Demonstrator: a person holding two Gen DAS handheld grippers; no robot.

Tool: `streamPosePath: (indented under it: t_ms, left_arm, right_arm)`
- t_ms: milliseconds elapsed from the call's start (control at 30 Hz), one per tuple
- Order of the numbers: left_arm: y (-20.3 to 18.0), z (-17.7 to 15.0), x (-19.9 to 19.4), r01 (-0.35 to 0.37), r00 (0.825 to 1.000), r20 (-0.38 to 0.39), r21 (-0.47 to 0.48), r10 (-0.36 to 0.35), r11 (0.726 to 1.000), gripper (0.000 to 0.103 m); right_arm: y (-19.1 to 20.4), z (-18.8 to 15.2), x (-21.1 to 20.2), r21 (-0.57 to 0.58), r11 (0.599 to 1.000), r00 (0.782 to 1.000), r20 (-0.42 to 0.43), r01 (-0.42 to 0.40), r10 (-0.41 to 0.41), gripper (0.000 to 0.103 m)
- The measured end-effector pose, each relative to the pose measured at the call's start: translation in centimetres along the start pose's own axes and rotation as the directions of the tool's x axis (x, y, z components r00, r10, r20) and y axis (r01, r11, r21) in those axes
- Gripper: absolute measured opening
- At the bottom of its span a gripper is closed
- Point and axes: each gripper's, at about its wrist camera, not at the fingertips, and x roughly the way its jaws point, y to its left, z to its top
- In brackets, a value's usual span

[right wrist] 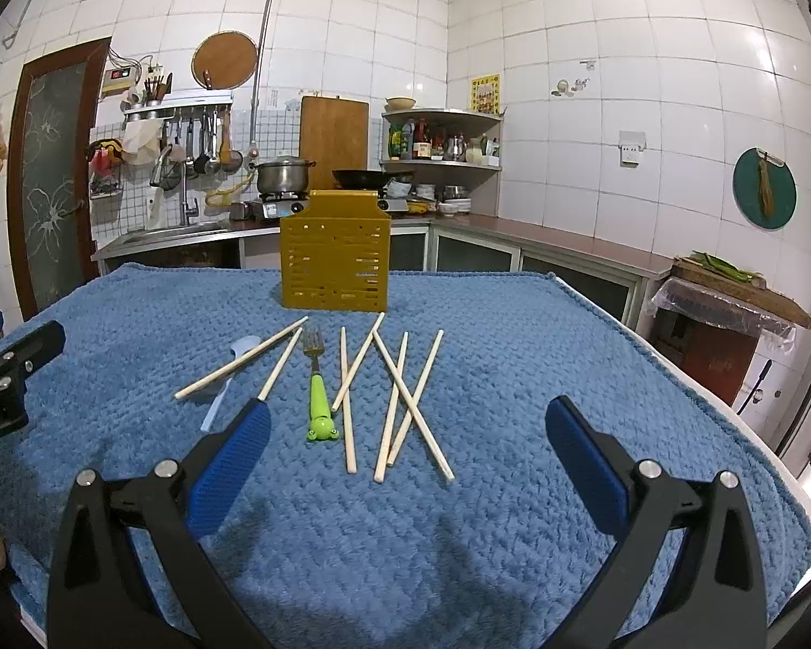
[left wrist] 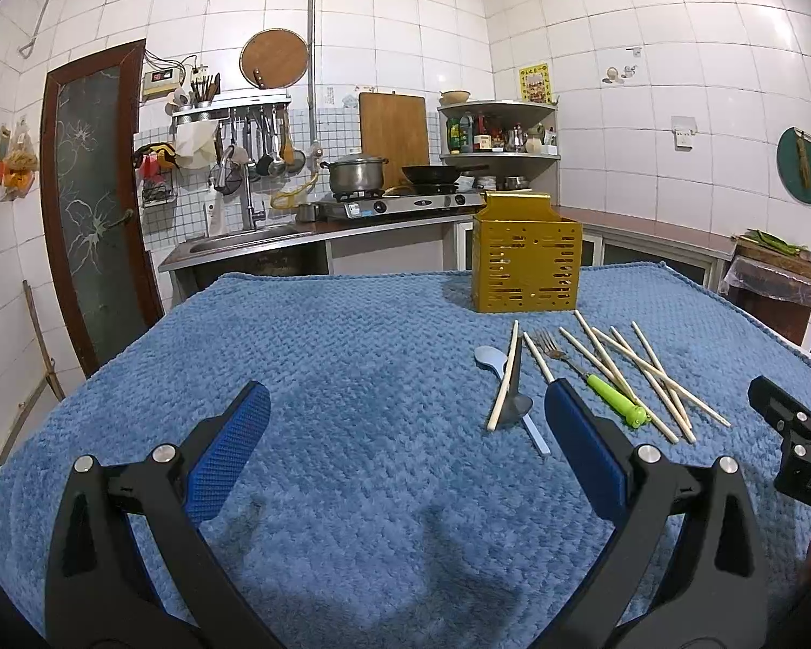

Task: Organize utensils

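A yellow slotted utensil holder [left wrist: 525, 266] [right wrist: 334, 266] stands at the far side of a blue towel [left wrist: 351, 357] [right wrist: 513, 357]. In front of it lie several pale wooden chopsticks [right wrist: 405, 405] [left wrist: 643, 373], a fork with a green frog handle [right wrist: 317, 389] [left wrist: 611, 389] and a light blue spoon [right wrist: 227, 378] [left wrist: 505, 378]. One chopstick rests across the spoon. My left gripper [left wrist: 408, 405] is open and empty, left of the utensils. My right gripper [right wrist: 408, 416] is open and empty, just short of the chopsticks' near ends.
Behind the table runs a kitchen counter with a sink [left wrist: 243, 240], a gas stove with a pot [left wrist: 354, 173] and a wok [left wrist: 432, 173], and a corner shelf [left wrist: 500, 130]. A door [left wrist: 94, 205] is at the left. A wooden board on a stand [right wrist: 740, 292] is at the right.
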Motion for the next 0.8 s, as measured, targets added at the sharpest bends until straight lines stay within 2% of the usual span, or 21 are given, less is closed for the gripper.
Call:
streamPosePath:
  t_ms: [800]
  left_arm:
    - [-0.12,0.36,-0.32,0.001,1.0,0.01,-0.003,-0.001,1.0,0.098]
  right_arm:
    - [-0.13,0.18,-0.12,-0.001,1.0,1.0,0.003,-0.002,0.002,0.099]
